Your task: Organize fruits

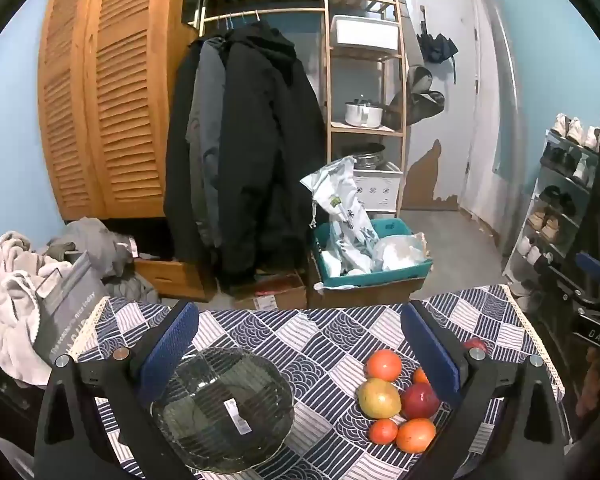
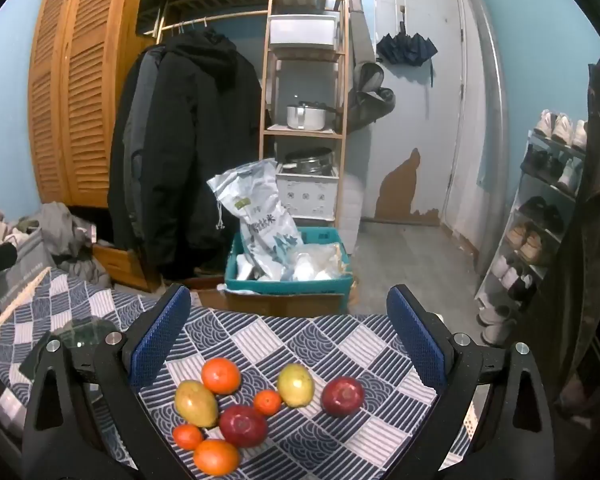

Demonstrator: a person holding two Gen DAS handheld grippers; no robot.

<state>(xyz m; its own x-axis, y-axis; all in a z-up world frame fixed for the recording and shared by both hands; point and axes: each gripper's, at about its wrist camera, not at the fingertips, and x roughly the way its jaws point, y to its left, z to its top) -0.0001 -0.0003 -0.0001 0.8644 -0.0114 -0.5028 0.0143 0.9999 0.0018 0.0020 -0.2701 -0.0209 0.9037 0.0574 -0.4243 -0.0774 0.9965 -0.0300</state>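
Note:
Several fruits lie on the blue-and-white patterned tablecloth (image 2: pixel 300 344). In the right wrist view I see two yellow-green mangoes (image 2: pixel 196 403) (image 2: pixel 295 385), two red apples (image 2: pixel 243 425) (image 2: pixel 342 395) and several oranges (image 2: pixel 221 376). My right gripper (image 2: pixel 288 340) is open and empty above them. In the left wrist view a dark glass bowl (image 1: pixel 224 408) with a label sits on the cloth, empty. My left gripper (image 1: pixel 300 352) is open and empty above it, and the fruit cluster (image 1: pixel 396 396) lies to the bowl's right.
Beyond the table's far edge stand a teal crate with bags (image 2: pixel 288 268) on cardboard boxes, hanging dark coats (image 2: pixel 188 152) and a wooden shelf with pots (image 2: pixel 306 120). A shoe rack (image 2: pixel 540 216) is at the right. Laundry (image 1: pixel 16 280) is piled at the left.

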